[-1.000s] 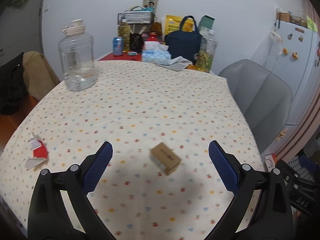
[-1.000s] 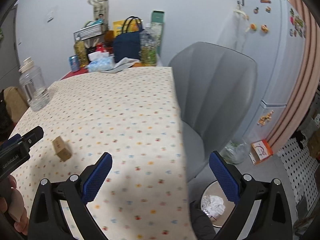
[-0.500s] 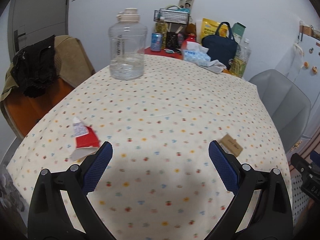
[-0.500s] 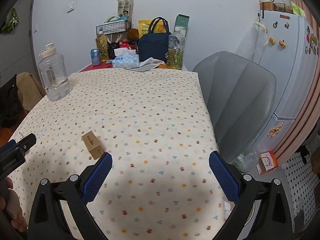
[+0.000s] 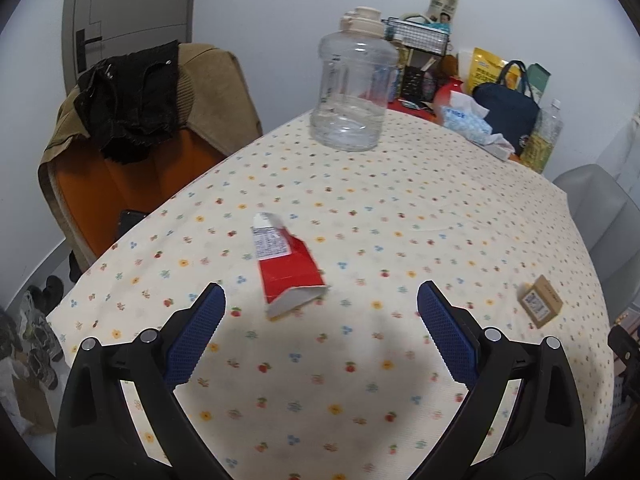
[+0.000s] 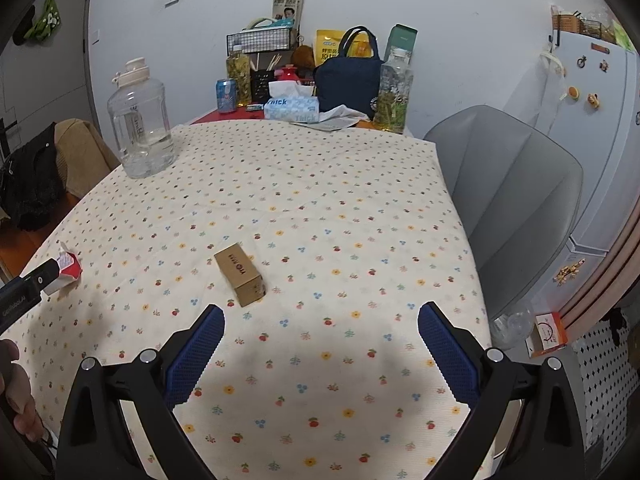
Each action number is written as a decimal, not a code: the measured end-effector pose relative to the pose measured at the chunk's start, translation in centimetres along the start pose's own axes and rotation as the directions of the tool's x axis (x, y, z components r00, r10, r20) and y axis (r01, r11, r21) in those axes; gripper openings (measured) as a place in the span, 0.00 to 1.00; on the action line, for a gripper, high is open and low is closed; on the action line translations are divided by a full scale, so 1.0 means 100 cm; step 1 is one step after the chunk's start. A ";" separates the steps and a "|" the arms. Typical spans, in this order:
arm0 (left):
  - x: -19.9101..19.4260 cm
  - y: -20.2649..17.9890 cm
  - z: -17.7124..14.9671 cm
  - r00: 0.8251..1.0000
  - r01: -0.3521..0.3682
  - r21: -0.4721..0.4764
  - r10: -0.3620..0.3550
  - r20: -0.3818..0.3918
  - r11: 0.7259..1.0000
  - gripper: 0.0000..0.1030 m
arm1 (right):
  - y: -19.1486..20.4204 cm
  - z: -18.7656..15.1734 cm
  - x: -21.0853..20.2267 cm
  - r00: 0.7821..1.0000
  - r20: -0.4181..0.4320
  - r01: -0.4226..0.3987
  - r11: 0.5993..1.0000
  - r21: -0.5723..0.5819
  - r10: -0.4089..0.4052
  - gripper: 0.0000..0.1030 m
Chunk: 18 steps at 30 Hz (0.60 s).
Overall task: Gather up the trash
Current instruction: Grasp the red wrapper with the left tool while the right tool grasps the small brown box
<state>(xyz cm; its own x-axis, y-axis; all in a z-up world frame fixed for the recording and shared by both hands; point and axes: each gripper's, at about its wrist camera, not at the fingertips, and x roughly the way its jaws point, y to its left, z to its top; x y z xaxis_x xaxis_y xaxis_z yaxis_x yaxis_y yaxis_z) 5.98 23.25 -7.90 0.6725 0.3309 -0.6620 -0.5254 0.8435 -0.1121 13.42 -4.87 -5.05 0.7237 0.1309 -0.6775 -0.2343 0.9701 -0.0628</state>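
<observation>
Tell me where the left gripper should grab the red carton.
Grip the red carton across its flattened red body, coming down from above. It lies flat, pointing away between the open left gripper fingers, so its long sides already face the pads.

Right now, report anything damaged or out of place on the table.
Two stray pieces lie on the tablecloth: a torn, flattened red-and-white carton near its left edge, and a small brown box lying askew on its side. Nothing looks spilled.

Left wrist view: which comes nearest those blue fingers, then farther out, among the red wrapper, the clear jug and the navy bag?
From the left gripper:
1. Red wrapper, just ahead, centre.
2. Clear jug, mid-table.
3. Navy bag, far right edge.
</observation>
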 end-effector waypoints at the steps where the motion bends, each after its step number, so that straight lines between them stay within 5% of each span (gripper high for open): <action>1: 0.003 0.003 0.001 1.000 -0.008 -0.005 0.008 -0.003 1.000 0.93 | 0.002 0.000 0.001 1.000 0.000 -0.002 1.000 -0.005 0.002 0.92; 12: 0.034 0.013 -0.002 0.998 -0.047 -0.036 0.046 -0.042 0.998 0.91 | 0.024 0.005 0.020 0.999 -0.016 -0.029 0.999 -0.044 0.029 0.92; 16: 0.051 0.013 0.000 0.995 -0.041 -0.044 0.037 -0.092 0.998 0.75 | 0.028 0.008 0.034 0.999 -0.036 -0.043 0.998 -0.044 0.041 0.92; 18: 0.060 0.012 0.002 0.992 -0.039 -0.047 0.032 -0.126 0.998 0.56 | 0.031 0.010 0.042 0.998 -0.043 -0.049 0.998 -0.050 0.047 0.92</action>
<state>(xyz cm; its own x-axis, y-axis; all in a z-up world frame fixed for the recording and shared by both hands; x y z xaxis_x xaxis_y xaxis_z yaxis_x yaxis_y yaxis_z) 9.48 26.36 -11.86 0.5841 0.3021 -0.7534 -0.5750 0.8091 -0.1214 16.39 -1.12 -7.31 0.6831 0.1671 -0.7110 -0.3012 0.9513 -0.0658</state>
